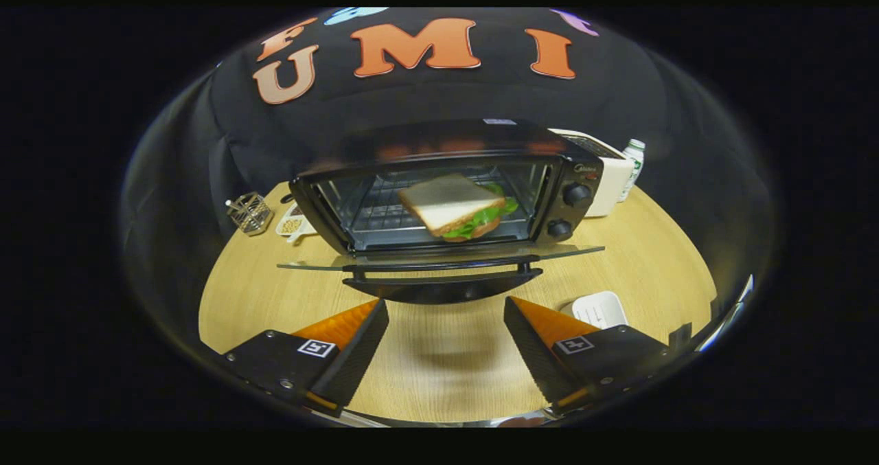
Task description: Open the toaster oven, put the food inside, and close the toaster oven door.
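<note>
Jaws: the gripper (446, 345) was seen with its jaws spread wide and nothing held between them; bare desk (652, 259) lay in the gap.
Toaster oven: the toaster oven (450, 183) was seen standing on the desk beyond the jaws, its glass door (439, 255) dropped flat toward the gripper, the door handle (443, 286) just ahead of the fingertips.
Food: the sandwich (457, 207) was seen inside the open cavity, on or just above the wire rack, tilted, with lettuce showing at its right edge; whether it was fully settled could not be told.
Stage: opening and loading were judged done; closing the door was judged to be what remained.
Risk, door: if the door were lifted from one corner of the handle, it could slip off a jaw and drop back open.
Risk, food: if the sandwich sat too far forward, it could be caught or nudged by the rising door.
Risk, oven: a hard push could slide the oven back toward the white appliance (608, 183) and the bottle (633, 166) beside it.
Surroundings: a white dish (599, 309) lay near the right jaw; a wire holder (249, 212) stood left of the oven.
</note>
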A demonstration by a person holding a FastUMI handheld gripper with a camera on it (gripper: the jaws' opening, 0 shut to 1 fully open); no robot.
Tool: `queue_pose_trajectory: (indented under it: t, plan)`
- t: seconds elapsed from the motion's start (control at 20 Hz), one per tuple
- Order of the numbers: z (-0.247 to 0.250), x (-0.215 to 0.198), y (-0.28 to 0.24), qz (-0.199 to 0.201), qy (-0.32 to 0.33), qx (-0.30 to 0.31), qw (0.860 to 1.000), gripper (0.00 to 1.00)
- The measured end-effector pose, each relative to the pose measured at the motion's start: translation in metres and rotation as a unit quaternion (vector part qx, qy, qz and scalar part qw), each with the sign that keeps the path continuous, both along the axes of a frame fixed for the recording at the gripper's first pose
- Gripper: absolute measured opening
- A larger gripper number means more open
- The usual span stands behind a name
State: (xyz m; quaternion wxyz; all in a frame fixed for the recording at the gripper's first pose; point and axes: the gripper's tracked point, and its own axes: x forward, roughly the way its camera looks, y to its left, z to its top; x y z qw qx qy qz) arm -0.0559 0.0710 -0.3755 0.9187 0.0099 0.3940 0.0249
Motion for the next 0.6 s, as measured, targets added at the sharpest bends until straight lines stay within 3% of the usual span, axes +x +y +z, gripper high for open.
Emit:
queue_pose_trajectory:
  t: [0.6]
  plan:
    - [0.033, 0.045, 0.013, 0.005, -0.028, 0.009, 1.000, 1.00]
